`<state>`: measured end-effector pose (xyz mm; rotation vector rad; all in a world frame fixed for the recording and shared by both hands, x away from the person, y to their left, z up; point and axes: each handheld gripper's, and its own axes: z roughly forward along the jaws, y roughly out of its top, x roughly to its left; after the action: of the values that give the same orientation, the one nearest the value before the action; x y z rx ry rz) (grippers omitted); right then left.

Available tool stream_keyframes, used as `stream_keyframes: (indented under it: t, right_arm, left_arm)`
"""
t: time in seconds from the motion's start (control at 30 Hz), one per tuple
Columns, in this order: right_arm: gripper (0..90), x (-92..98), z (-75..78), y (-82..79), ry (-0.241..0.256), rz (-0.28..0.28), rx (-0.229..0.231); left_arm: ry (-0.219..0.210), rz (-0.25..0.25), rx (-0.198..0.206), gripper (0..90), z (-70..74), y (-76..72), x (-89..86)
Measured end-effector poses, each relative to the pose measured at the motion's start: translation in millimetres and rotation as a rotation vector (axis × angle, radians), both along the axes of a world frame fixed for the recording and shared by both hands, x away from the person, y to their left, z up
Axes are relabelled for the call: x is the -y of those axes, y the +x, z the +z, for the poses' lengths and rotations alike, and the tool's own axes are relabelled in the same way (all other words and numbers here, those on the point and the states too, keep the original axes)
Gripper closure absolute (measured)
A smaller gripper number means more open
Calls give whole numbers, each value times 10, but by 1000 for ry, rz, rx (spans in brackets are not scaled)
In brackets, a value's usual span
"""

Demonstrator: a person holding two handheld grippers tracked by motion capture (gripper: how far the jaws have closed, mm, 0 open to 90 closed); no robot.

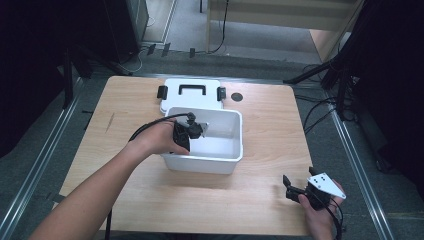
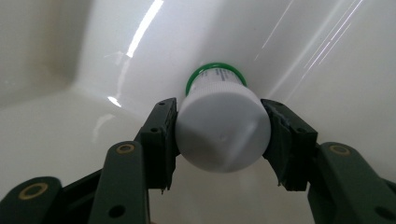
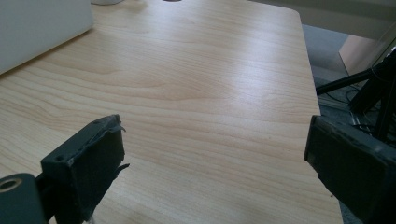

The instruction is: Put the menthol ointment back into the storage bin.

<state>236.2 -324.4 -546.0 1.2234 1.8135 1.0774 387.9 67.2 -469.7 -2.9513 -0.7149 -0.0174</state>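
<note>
A white plastic bin (image 1: 235, 145) stands in the middle of the wooden table (image 1: 270, 125). My left gripper (image 1: 186, 134) reaches down into the bin from its left side. In the left gripper view its two jaws are shut on a white bottle (image 2: 223, 130) with a green ring at its far end, held just above the bin's glossy inner wall (image 2: 84, 126). My right gripper (image 1: 296, 191) rests low at the table's front right corner, held in a hand. Its jaws stand wide open over bare wood (image 3: 205, 107), nothing between them.
The bin's white lid (image 1: 192, 94), with a black handle and two black clips, lies flat behind the bin. A small dark round spot (image 1: 237, 97) sits to the lid's right. The bin's outer corner (image 3: 42, 28) shows at the top left of the right gripper view. Tripod legs and cables stand off the table's right.
</note>
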Motion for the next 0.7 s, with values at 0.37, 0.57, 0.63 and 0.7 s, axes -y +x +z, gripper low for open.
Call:
stream_keyframes:
  t: [0.37,0.57,0.63,0.7]
  right_arm:
    - [51,-1,0,0,0,0,-1]
    - [51,-6,0,1,-2,-2,-3]
    - [51,-9,-1,0,-2,-3,-5]
    - [51,-12,-1,1,-6,-2,-5]
  left_arm:
    - [-60,7,30,500,137,-20,-28]
    - [-128,21,50,520,358,-64,-65]
    - [-150,28,56,532,424,-87,-78]
    - [-158,22,65,547,488,-101,-100]
